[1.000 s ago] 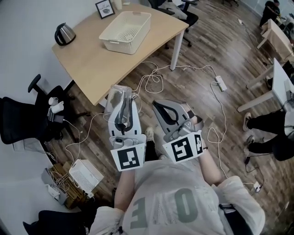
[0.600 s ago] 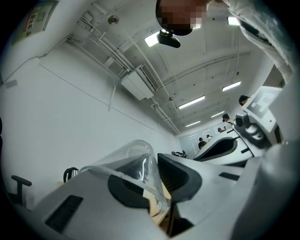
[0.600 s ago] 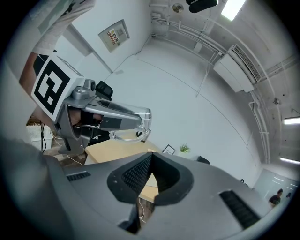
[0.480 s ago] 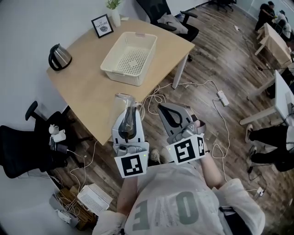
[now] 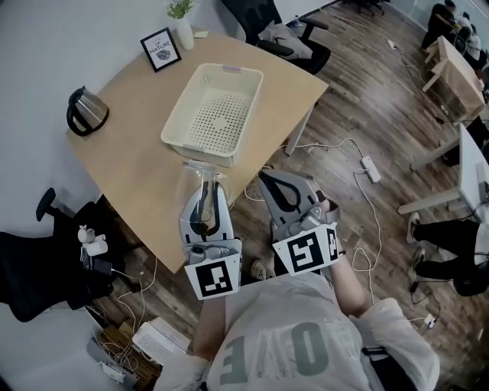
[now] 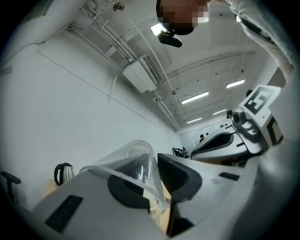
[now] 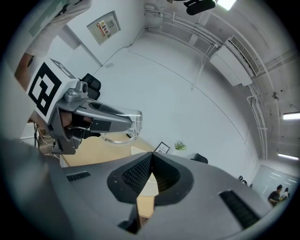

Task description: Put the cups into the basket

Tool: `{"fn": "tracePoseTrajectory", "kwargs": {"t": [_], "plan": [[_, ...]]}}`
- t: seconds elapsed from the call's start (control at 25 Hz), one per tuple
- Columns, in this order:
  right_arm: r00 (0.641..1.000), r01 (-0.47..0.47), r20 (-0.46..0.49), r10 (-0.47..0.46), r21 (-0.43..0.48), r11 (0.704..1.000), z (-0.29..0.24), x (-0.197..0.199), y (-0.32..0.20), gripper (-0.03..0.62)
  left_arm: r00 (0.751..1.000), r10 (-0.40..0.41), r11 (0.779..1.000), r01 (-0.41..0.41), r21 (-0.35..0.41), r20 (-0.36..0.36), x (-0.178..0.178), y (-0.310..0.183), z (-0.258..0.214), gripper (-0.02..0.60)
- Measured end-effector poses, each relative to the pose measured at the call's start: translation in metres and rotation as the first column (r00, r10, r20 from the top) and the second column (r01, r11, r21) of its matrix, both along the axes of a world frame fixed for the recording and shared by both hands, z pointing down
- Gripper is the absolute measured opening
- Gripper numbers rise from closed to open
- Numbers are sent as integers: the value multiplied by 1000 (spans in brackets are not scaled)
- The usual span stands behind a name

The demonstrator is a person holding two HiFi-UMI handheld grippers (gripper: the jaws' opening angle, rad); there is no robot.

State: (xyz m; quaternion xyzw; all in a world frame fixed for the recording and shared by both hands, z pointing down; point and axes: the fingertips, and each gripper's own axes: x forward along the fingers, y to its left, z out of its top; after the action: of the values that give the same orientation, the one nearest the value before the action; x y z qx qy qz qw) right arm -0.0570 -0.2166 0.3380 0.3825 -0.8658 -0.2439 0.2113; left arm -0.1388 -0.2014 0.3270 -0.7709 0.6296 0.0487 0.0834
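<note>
Cup (image 5: pixel 200 176) (clear) just short of basket (image 5: pixel 195 149) rim

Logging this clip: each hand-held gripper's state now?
Left hand-held gripper: closed on a clear cup.
Right hand-held gripper: closed, empty.

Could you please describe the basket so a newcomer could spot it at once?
Find the wooden table by the white wall. Toward its near edge sits the basket, a cream rectangular tub with a perforated floor. It is empty and far bigger than the kettle, framed picture and plant near it.
</note>
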Motion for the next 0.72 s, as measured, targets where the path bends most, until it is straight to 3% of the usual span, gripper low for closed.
{"fn": "tracePoseTrajectory", "kwargs": {"t": [0.12,0.36,0.72], "plan": [[999,36,9,-36,-7,999,3,-2,-33,-2,999,-46,999,46,-3,29,-2,-36,0,64],[989,140,52,-138,-49,989,2,-6,-107,-2,989,-145,988,145,-47,18,-6,-109,-4,64],[957,271,124,-260,-75,960,1,-15,-202,-2,964,-233,965,246,-90,131,-11,-201,-8,64]]}}
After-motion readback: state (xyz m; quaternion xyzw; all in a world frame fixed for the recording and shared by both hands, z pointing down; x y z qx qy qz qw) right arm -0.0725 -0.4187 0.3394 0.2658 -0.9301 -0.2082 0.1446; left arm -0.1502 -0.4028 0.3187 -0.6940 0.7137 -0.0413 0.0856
